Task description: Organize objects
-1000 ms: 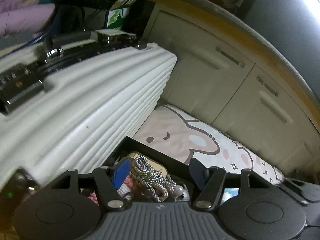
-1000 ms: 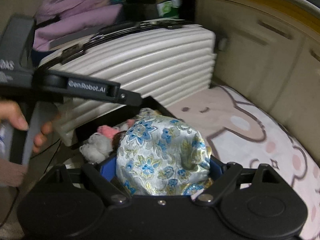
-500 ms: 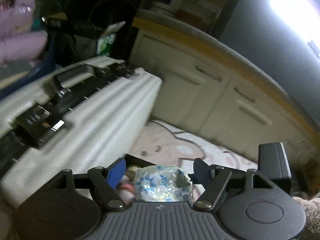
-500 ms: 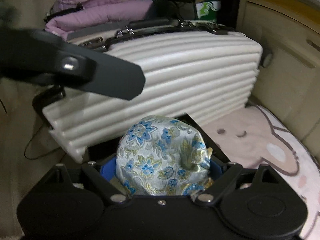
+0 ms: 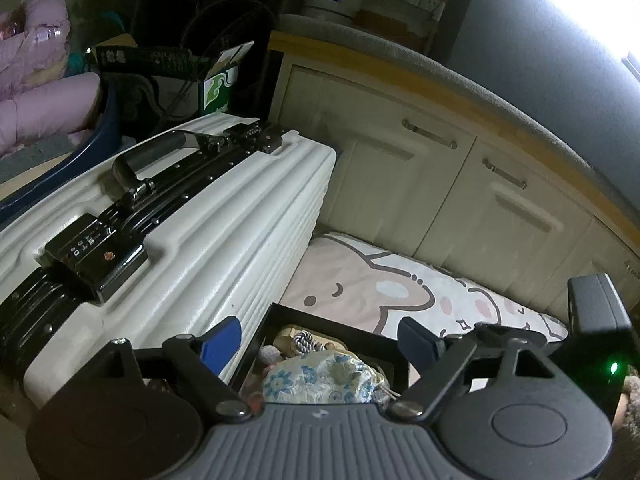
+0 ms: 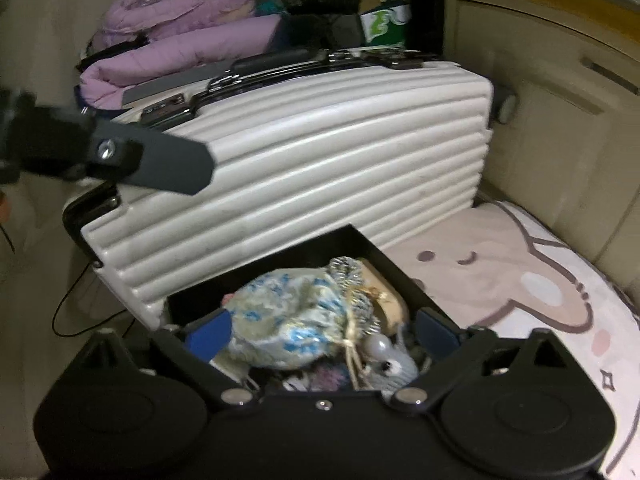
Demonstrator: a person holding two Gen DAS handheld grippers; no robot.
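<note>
A blue-and-white floral drawstring pouch (image 6: 292, 320) lies on top of small toys in a black box (image 6: 352, 238); it also shows in the left wrist view (image 5: 320, 376), inside the box (image 5: 332, 322). My right gripper (image 6: 324, 334) is open, its blue pads on either side of the pouch and apart from it. My left gripper (image 5: 320, 340) is open and empty above the box. A grey-white twisted cord (image 5: 306, 338) and a grey plush toy (image 6: 394, 364) lie in the box.
A white ribbed suitcase (image 6: 320, 160) lies just left of and behind the box. A pink cartoon mat (image 5: 380, 284) covers the floor to the right. Cream cabinet doors (image 5: 400, 184) stand behind. Purple padded clothing (image 6: 180, 48) is piled at the back left.
My right gripper has opened and let go of the floral pouch, which now lies in the black box. My left gripper has risen and stayed open.
</note>
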